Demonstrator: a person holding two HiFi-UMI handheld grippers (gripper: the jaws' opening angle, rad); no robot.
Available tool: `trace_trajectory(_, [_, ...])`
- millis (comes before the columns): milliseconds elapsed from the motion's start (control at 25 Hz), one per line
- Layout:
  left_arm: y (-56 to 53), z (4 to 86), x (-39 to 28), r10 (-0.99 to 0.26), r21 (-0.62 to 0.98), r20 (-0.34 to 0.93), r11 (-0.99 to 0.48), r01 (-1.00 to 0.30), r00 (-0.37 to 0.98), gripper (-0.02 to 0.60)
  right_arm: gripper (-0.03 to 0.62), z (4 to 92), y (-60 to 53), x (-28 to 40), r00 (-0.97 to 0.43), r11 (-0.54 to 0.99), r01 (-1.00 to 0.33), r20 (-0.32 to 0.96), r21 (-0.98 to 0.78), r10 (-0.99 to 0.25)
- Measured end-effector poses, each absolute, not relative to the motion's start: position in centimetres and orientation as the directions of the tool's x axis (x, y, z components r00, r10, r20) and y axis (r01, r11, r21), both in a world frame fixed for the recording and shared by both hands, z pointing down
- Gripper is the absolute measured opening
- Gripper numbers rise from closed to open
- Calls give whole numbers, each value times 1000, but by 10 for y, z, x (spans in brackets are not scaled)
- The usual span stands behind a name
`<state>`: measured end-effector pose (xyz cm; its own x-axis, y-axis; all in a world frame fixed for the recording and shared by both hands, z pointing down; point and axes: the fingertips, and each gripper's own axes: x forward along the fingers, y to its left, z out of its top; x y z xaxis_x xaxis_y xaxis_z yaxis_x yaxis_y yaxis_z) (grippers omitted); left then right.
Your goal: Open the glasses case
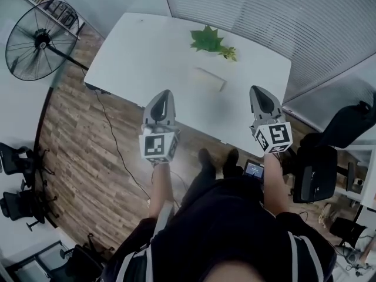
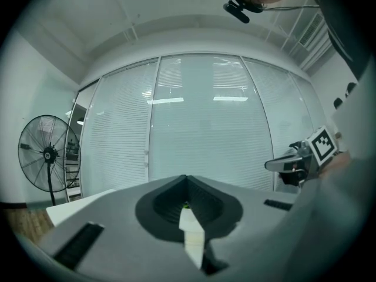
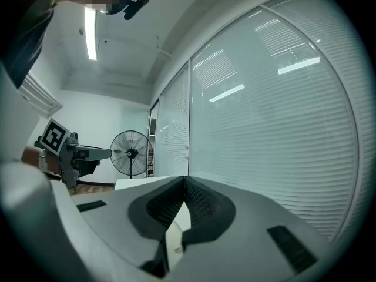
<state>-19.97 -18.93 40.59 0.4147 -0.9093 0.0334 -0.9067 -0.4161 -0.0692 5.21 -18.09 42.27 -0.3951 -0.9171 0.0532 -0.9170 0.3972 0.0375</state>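
The person wears a dark top (image 1: 223,228) with white stripes (image 1: 126,267) down both its sides, and bare forearms come out of its sleeves; ahead of the top show two dark shoes (image 1: 205,157). The left gripper (image 1: 165,94) and right gripper (image 1: 257,90) look alike: smooth tapering grey shells, dark ribbed pads (image 2: 167,204), and, at the end nearest the top, a white cube (image 1: 157,147) with black square markers

Pale glasses case (image 1: 210,79) (shut), flat on tbl (image 1: 135,51)
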Motion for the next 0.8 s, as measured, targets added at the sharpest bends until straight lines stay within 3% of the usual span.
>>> trace_trajectory(800, [-204,417,-186,-933,-99,77,-357,-929,351,0,14,457,-234,60,-472,475,-880,93,8,-876])
